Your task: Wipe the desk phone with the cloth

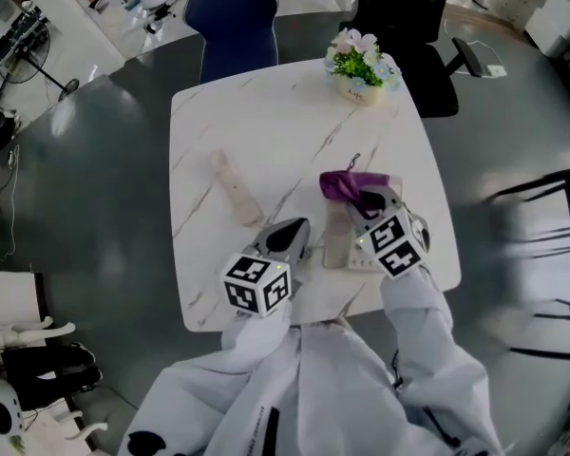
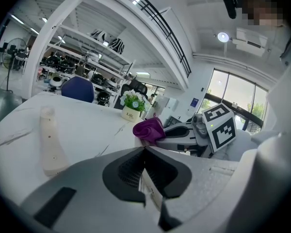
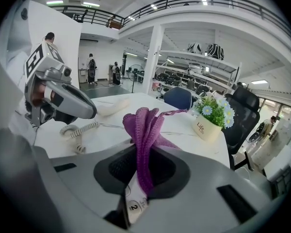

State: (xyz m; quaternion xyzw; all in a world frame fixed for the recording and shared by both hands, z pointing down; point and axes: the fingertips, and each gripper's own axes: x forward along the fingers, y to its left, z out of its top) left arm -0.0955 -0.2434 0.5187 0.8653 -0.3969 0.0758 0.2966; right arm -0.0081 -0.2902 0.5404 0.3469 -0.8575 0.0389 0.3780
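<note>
Right gripper (image 3: 141,147) is clamped on the purple cloth (image 3: 144,123). The cloth is bunched into a narrow fold between the jaws, with its long axis running out along them and a thin loop trailing off the top toward the flower pot (image 3: 207,118).

In the head view the cloth (image 1: 347,185) sticks out past the right gripper (image 1: 361,200) toward the table's far edge, just over the far end of the phone base (image 1: 337,242). Can't tell if the cloth touches the base.

The base sits on the right half of the table (image 1: 266,122), close to the near edge, long axis running near-to-far.

The handset (image 1: 235,188) is off the base. It lies flat left of centre, long axis on a slight diagonal from far-left to near-right. The coiled cord (image 3: 80,129) lies on the tabletop.

Left gripper (image 2: 145,148) has its jaws together with nothing between them. In the head view it (image 1: 294,232) sits near the near edge, between the handset and the base, pointing toward the far-right corner.

The flower pot is by the far-right corner.
</note>
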